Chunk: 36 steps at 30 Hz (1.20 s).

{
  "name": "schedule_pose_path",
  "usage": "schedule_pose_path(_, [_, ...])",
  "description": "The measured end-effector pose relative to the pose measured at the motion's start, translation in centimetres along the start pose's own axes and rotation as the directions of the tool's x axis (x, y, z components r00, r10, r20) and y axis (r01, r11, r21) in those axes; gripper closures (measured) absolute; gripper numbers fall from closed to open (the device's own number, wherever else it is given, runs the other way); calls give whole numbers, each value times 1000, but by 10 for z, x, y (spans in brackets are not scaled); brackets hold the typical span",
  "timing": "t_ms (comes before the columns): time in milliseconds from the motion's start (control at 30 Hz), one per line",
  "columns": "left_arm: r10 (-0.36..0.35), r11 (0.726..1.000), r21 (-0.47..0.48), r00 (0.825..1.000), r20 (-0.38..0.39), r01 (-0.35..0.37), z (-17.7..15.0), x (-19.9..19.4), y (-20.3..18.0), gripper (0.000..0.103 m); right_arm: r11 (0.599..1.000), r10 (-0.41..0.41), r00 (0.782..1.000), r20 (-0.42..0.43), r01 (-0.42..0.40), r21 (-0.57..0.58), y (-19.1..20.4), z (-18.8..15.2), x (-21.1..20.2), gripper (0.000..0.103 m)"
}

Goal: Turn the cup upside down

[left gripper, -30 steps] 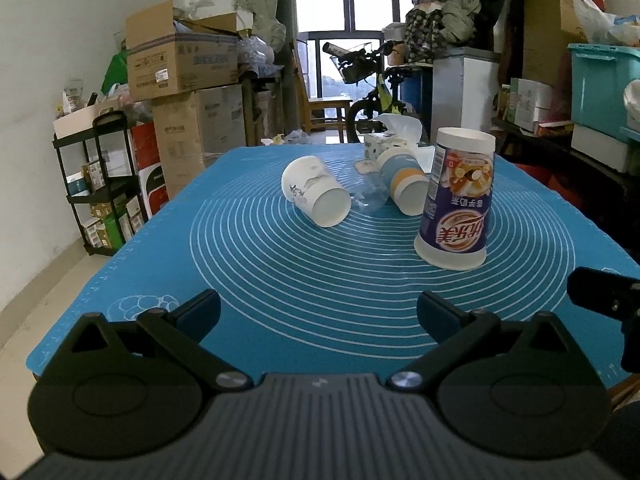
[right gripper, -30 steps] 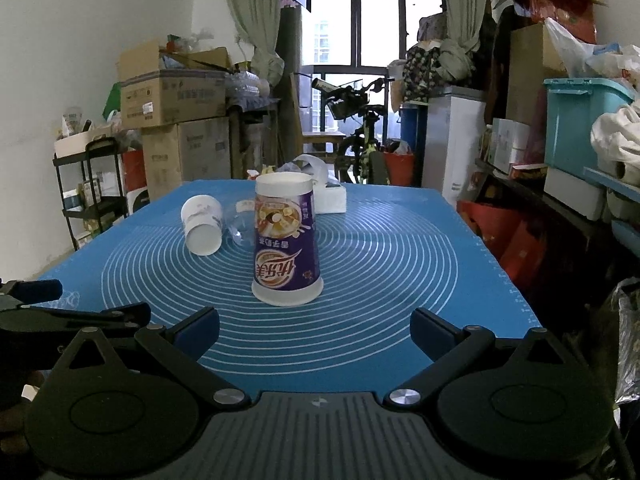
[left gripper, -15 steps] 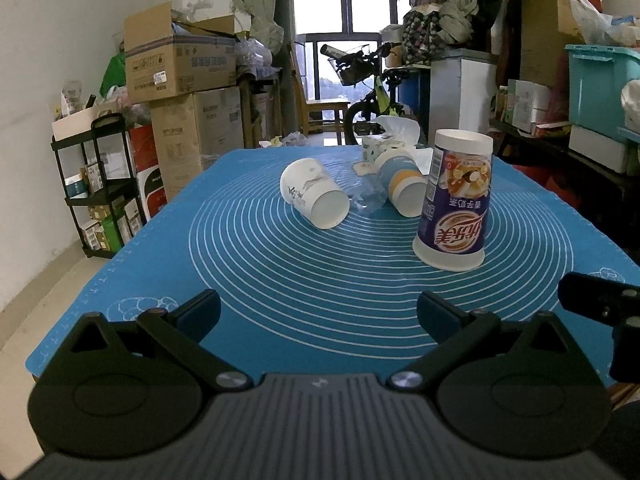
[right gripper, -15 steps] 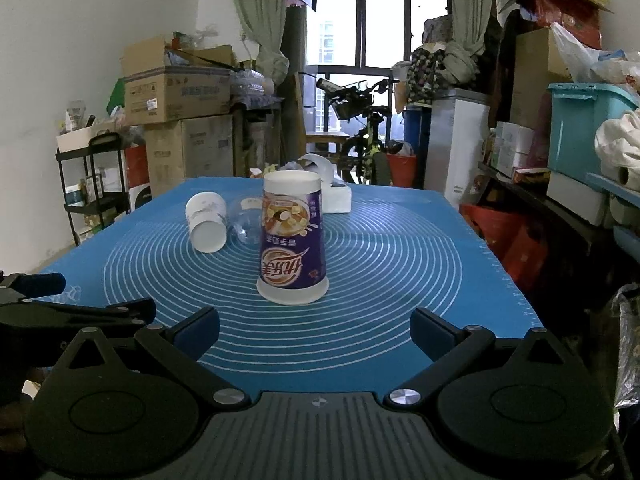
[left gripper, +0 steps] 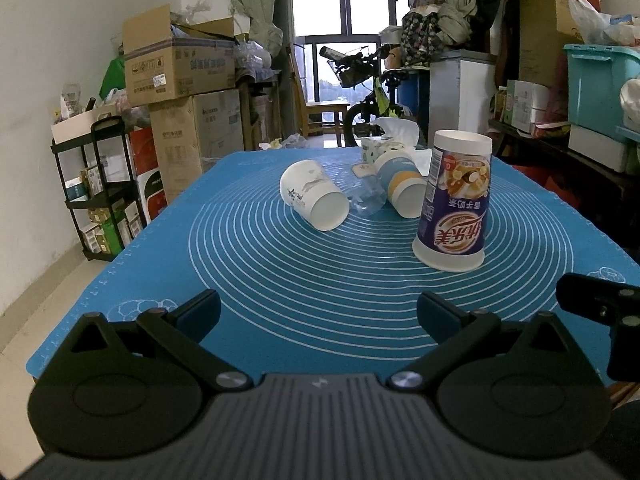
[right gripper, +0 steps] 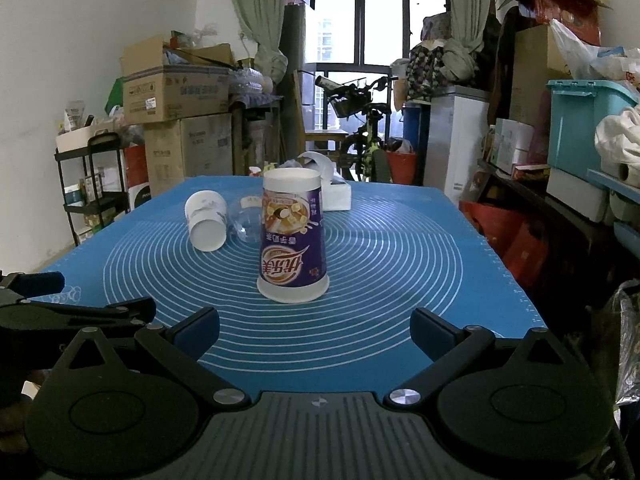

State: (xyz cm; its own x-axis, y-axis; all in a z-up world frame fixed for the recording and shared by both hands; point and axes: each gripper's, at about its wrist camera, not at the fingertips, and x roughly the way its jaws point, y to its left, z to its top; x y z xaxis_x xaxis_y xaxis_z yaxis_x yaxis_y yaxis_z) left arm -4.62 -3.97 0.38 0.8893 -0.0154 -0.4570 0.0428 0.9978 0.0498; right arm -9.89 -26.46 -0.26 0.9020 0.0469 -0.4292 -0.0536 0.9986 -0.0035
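A purple milk-tea cup stands mouth down on the blue mat, its label text inverted; it also shows in the right wrist view. A white paper cup lies on its side, seen too in the right wrist view. A blue-and-orange cup and a clear plastic cup lie beside it. My left gripper is open and empty near the mat's front edge. My right gripper is open and empty, just short of the purple cup.
A tissue box sits at the mat's far end. Cardboard boxes and a black shelf rack stand to the left. A bicycle and storage bins stand behind and to the right.
Both grippers have drifted slightly; the views shift a little. The cups have not moved.
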Motion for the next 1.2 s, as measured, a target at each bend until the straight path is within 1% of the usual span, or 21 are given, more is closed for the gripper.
schedule_pose_path(1200, [-1,1000,4,1000,3,1,0,0,-1,0,1000,2,1000,-7,-2,8,2,-1,3,2])
